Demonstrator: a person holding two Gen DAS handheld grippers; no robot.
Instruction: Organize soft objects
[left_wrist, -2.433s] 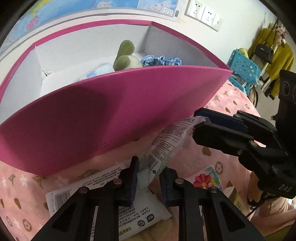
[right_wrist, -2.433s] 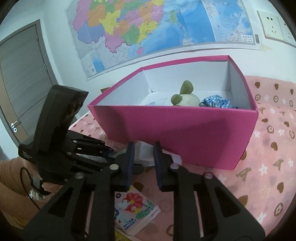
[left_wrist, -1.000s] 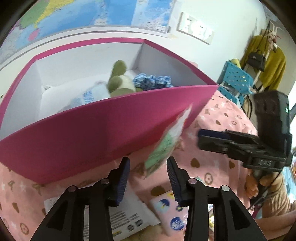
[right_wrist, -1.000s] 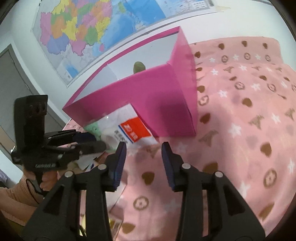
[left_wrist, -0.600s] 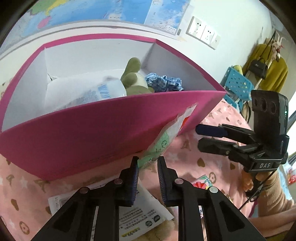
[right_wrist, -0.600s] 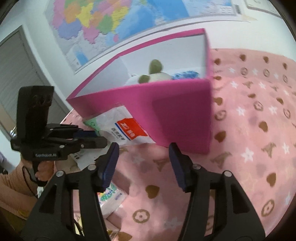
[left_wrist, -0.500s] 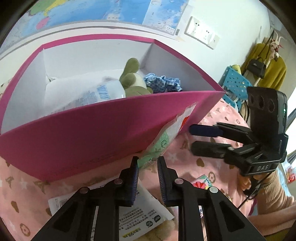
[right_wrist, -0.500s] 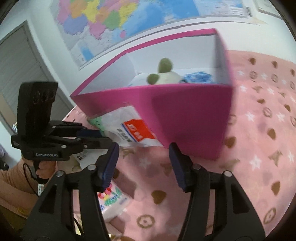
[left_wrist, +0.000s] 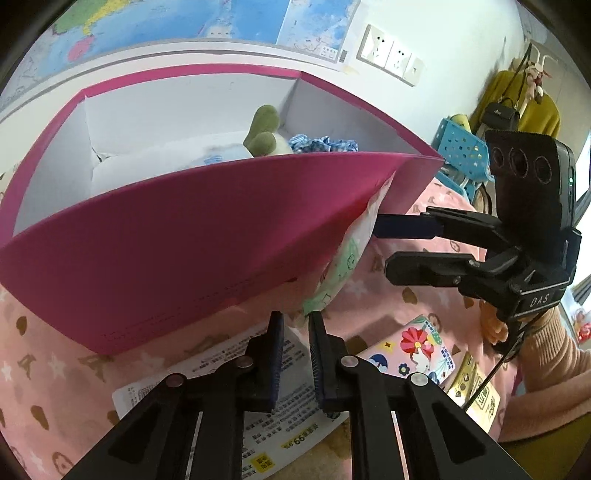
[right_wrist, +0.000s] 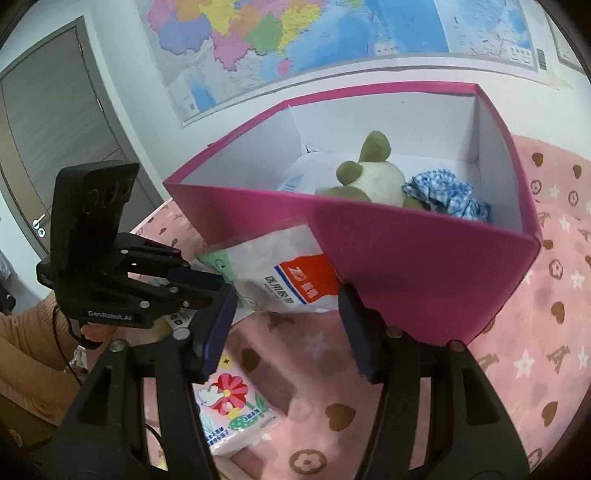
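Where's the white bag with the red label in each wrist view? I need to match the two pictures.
Left wrist: the bag shows edge-on at centre, mint-green end down just above the left hand-held gripper, squeezed against the pink box.
Right wrist: left of centre, red label facing the camera, leaning on the box's near wall.
Shared landmark: the green plush inside the box.

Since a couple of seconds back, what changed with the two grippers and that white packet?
The white plastic packet with the red label changed hands: the right gripper let go, jaws just opening and now clear of it, while the left gripper re-closed on its green corner, jaws just closing. The packet leans against the pink cardboard box. The green plush toy and blue checked cloth inside stayed put.
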